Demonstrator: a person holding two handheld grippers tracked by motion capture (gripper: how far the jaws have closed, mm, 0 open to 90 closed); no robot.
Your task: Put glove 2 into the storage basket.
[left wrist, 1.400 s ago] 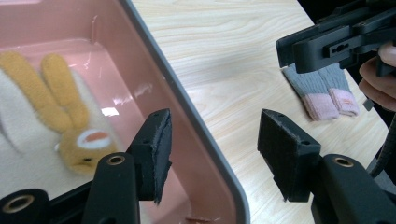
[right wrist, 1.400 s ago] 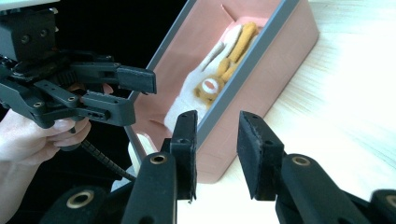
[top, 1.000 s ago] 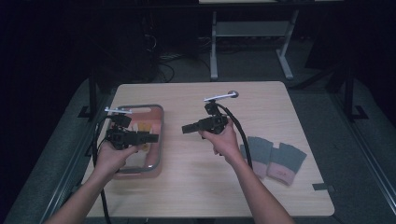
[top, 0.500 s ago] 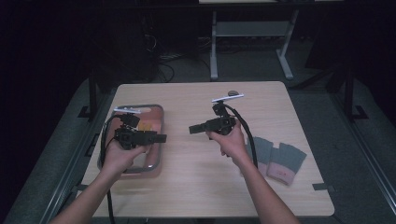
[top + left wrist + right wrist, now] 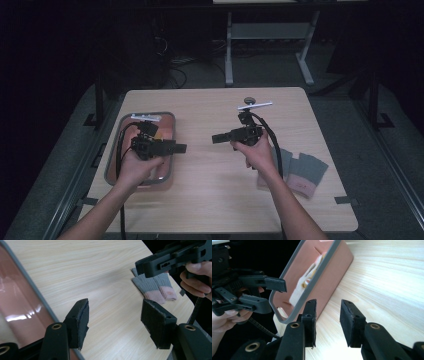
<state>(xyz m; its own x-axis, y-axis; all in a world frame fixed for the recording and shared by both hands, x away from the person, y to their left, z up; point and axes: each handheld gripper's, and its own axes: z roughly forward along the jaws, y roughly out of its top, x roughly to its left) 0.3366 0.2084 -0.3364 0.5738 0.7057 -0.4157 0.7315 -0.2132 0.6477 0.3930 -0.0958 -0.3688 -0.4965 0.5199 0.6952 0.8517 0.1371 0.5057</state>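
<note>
Both grippers hover level over the wooden table, their tips facing each other. My left gripper juts out past the right rim of a grey-rimmed pink tray. Its jaws have just been opening; the left gripper is open with only bare tabletop between its pads. My right gripper points left toward the tray. The right gripper is open with nothing between its pads. Something white lies inside the tray.
A pair of grey socks with pink toes lies on the table near its right edge, beside my right forearm; the socks show beyond the right gripper. A desk frame stands behind the table.
Both hands have shifted a little to the right with their grippers. The left gripper's tips now reach past the tray's right rim. Nothing was picked up or let go.
</note>
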